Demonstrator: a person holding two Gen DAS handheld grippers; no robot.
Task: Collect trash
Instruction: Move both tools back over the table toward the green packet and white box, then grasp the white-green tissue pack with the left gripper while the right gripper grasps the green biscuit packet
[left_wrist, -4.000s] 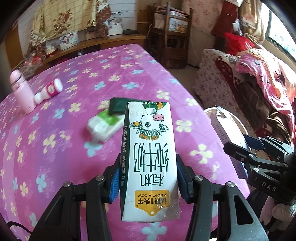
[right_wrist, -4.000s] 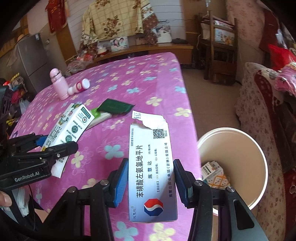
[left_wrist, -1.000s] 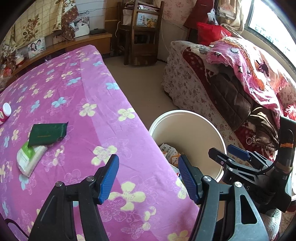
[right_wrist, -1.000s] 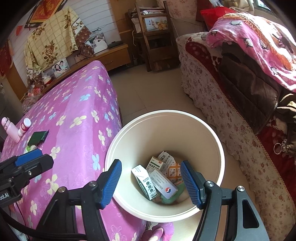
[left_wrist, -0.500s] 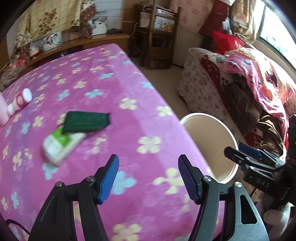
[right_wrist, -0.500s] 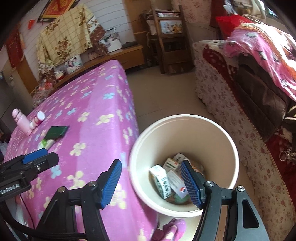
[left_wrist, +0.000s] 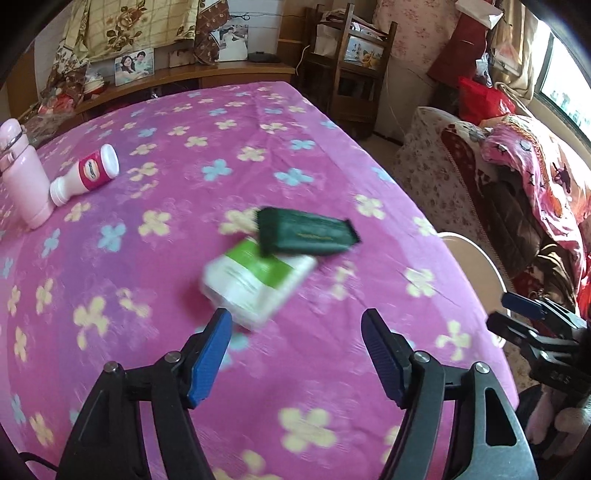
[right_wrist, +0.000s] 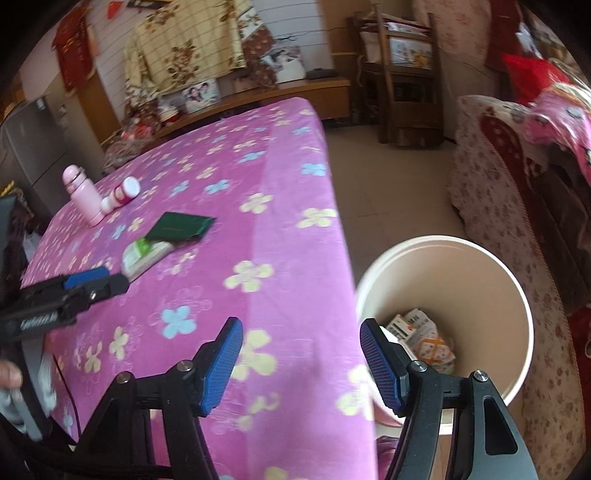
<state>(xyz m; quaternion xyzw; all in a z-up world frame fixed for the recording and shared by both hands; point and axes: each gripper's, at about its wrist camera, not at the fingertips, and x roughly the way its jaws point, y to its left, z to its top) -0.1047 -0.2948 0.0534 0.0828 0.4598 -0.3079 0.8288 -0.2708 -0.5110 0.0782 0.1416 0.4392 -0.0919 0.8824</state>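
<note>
A green-and-white packet (left_wrist: 258, 282) lies on the pink flowered table, with a dark green packet (left_wrist: 306, 236) overlapping its far end. My left gripper (left_wrist: 295, 347) is open and empty, hovering just short of the white packet. My right gripper (right_wrist: 301, 354) is open and empty, over the table edge beside the white bin (right_wrist: 487, 266), which holds several cartons (right_wrist: 421, 336). Both packets also show in the right wrist view: the white one (right_wrist: 146, 256) and the dark green one (right_wrist: 181, 227).
A pink flask (left_wrist: 22, 177) stands at the table's far left with a small white-and-red bottle (left_wrist: 86, 173) lying against it. A sofa with pink bedding (left_wrist: 524, 192) is to the right. A wooden chair (right_wrist: 402, 74) and sideboard stand behind.
Both grippers have swung left, away from the bin and back over the table. The left gripper has come close to the two packets. Earlier, both let go of their cartons, which now lie in the bin.
</note>
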